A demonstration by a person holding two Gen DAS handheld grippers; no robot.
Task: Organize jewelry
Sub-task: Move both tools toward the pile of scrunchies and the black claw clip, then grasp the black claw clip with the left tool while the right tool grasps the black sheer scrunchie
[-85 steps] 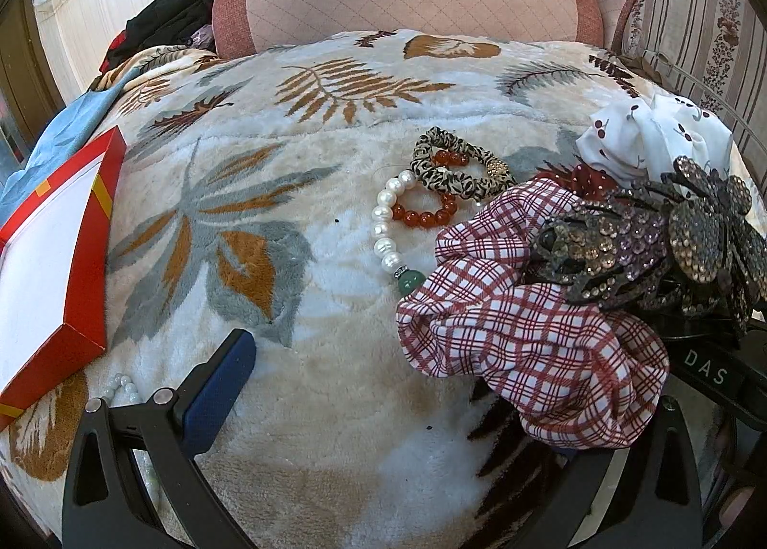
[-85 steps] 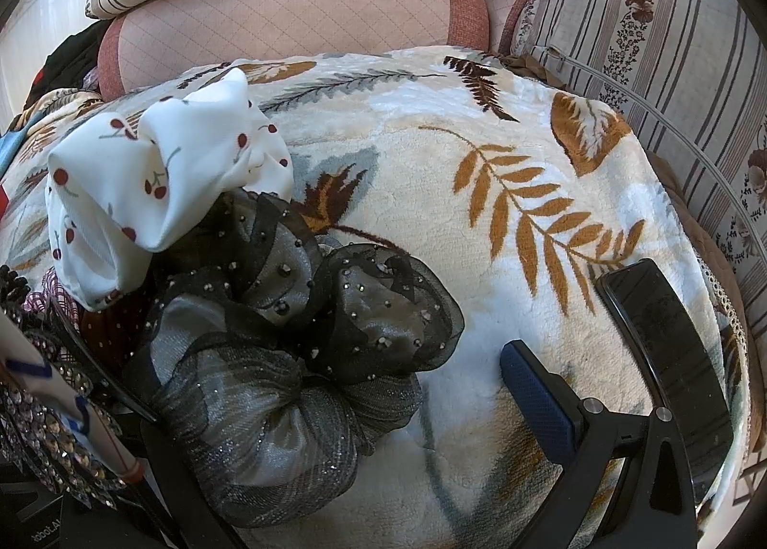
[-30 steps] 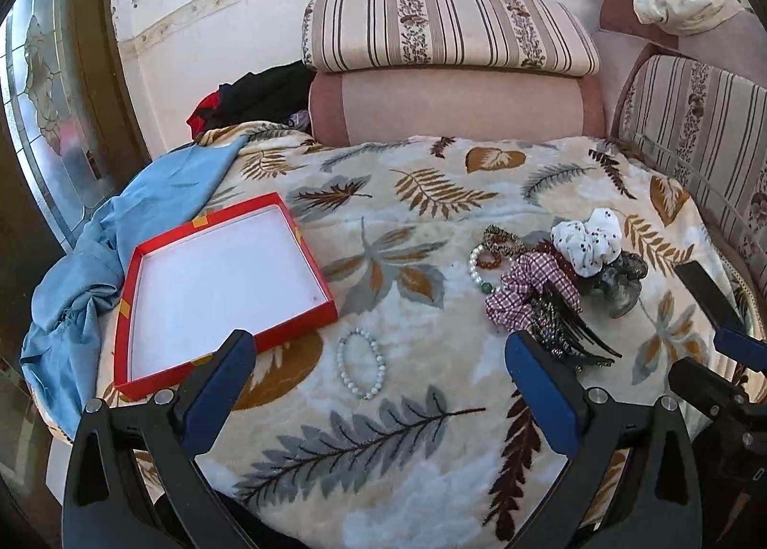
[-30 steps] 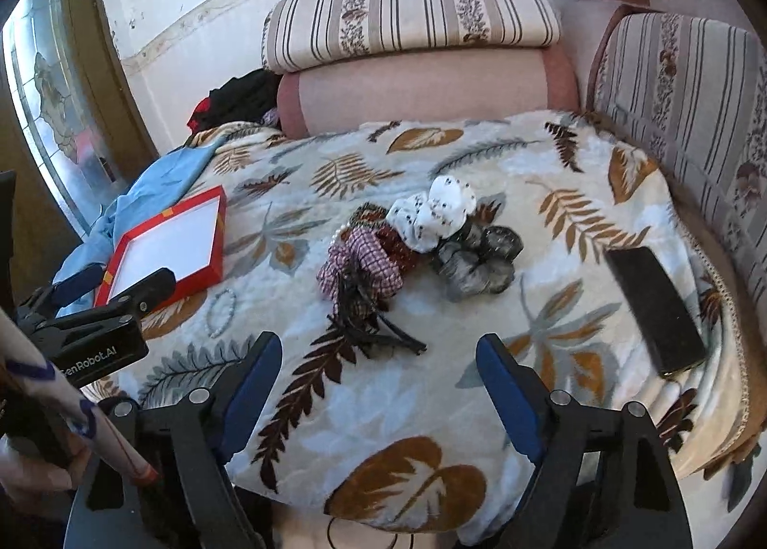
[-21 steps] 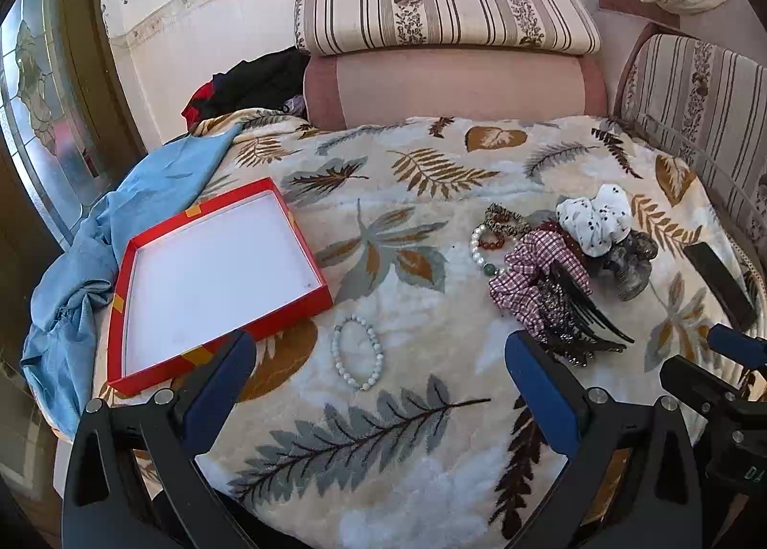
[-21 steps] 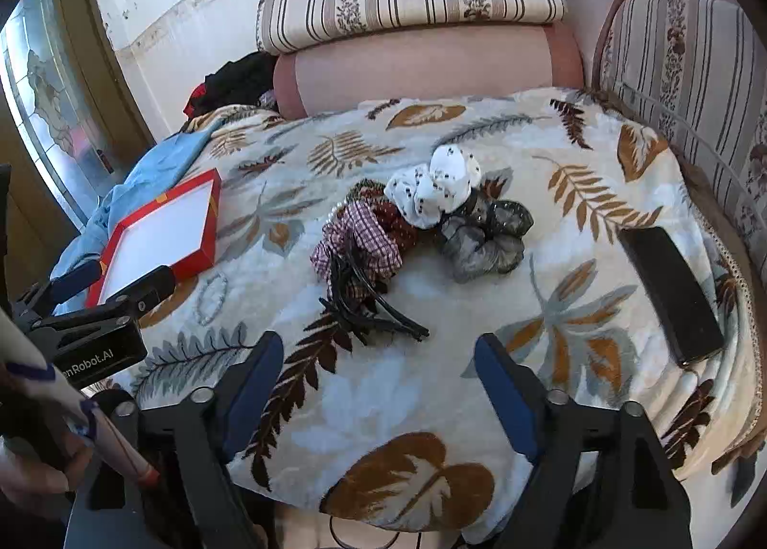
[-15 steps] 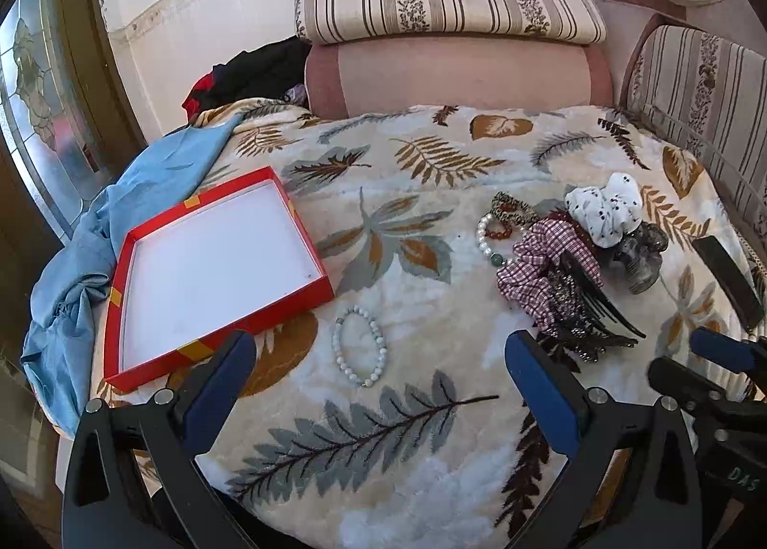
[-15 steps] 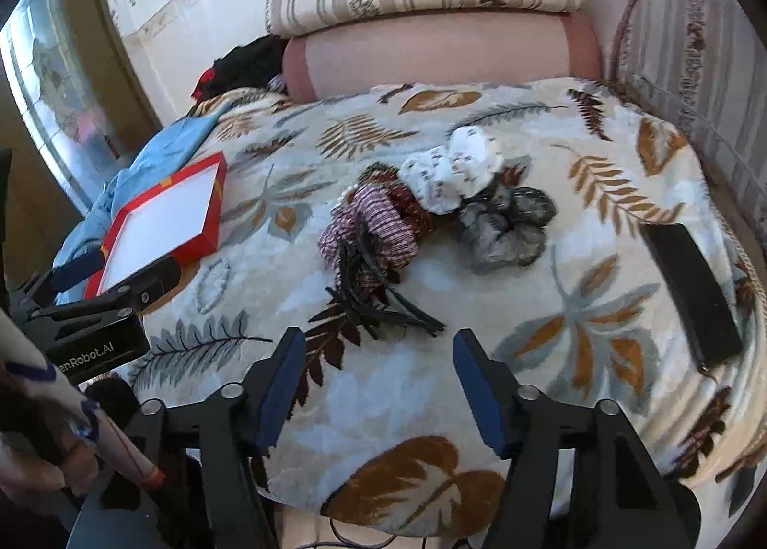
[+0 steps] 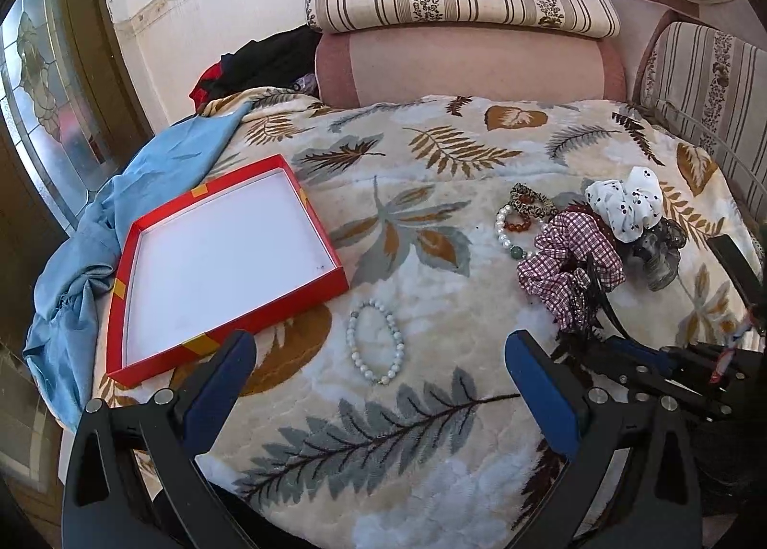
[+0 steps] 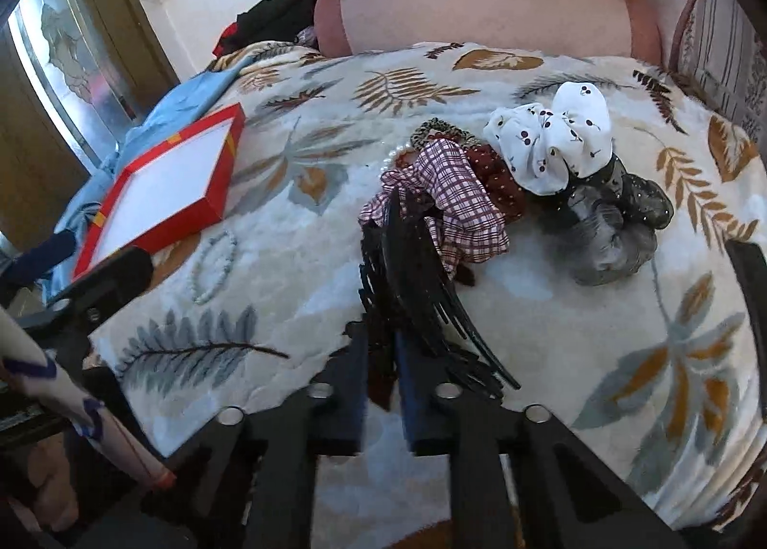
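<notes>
**Right wrist view: claw clamped on the hair clip**

Right wrist view showed the right claw (image 10: 382, 371) low over the leaf-print blanket (image 10: 551, 309), its jaws having just been closing, now nearly together on the near end of the black hair clip (image 10: 407, 280). The clip lay on the blanket with its far end touching the plaid scrunchie (image 10: 450, 199). Just beyond that sat a dark red scrunchie (image 10: 498, 187), a white scrunchie (image 10: 551, 141) and a grey-black one (image 10: 613, 227), all bunched together. A dark phone (image 10: 750, 290) lay at the right edge.

From the left wrist view, the left claw (image 9: 378, 381) hung over the blanket's near edge with its jaws wide apart and nothing between them. A pale bead bracelet (image 9: 376, 343) lay on the blanket just beyond it, near the corner of the red tray (image 9: 230, 309), whose white inside was bare. A pearl bracelet (image 9: 508, 237) and a leopard-print band (image 9: 529, 204) lay left of the scrunchie pile. Blue cloth (image 9: 81, 261) draped past the tray's far side.
</notes>
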